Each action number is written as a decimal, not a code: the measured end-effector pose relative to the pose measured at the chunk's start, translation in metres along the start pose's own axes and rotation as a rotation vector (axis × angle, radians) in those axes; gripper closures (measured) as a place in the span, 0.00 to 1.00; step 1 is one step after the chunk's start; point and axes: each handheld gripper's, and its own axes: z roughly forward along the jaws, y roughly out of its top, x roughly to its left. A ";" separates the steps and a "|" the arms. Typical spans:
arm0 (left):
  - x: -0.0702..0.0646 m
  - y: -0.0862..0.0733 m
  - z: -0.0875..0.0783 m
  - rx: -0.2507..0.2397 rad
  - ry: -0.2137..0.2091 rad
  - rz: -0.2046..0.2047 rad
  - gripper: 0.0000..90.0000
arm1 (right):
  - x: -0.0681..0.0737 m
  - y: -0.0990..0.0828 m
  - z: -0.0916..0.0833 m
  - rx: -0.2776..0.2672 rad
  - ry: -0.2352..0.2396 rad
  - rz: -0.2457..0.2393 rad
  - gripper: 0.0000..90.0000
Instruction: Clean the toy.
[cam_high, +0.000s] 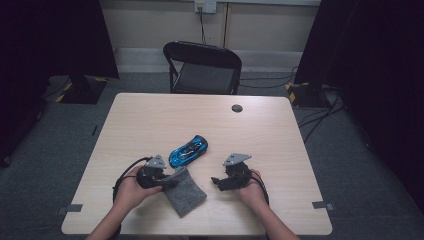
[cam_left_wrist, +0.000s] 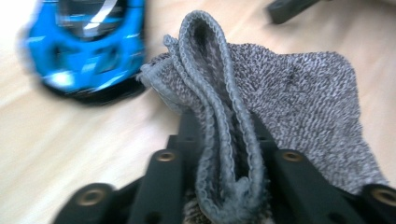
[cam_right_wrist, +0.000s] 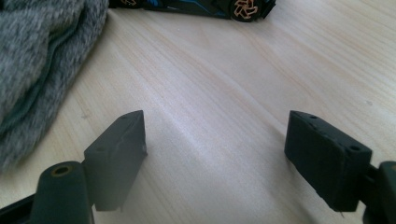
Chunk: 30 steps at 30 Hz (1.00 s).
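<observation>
- One blue toy car (cam_high: 188, 150) is lying on the table, beside the pouch.
- One grey knitted pouch (cam_high: 185, 190) is resting near the table's front edge.
- Two handheld grippers are working here: the left gripper (cam_high: 169, 182) and the right gripper (cam_high: 216, 180).
- One wooden table (cam_high: 150, 120) is carrying all of this.
- One black chair (cam_high: 205, 67) is standing behind the table.
- One dark round cap (cam_high: 237, 108) is sitting in the tabletop.

Blurred blue toy car (cam_left_wrist: 86, 46) cut off at top edge; left jaws buried under grey pouch (cam_left_wrist: 261, 107) hem.
</observation>
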 end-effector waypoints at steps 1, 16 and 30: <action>0.003 -0.001 -0.004 -0.006 0.020 0.011 0.57 | 0.000 0.000 0.000 -0.002 0.002 -0.001 0.22; -0.020 -0.004 0.010 0.044 0.015 0.167 0.38 | 0.000 -0.001 0.000 -0.006 0.001 -0.001 0.22; -0.015 -0.001 0.001 0.077 -0.029 0.095 0.84 | 0.001 0.056 0.013 -0.061 -0.016 -0.060 0.24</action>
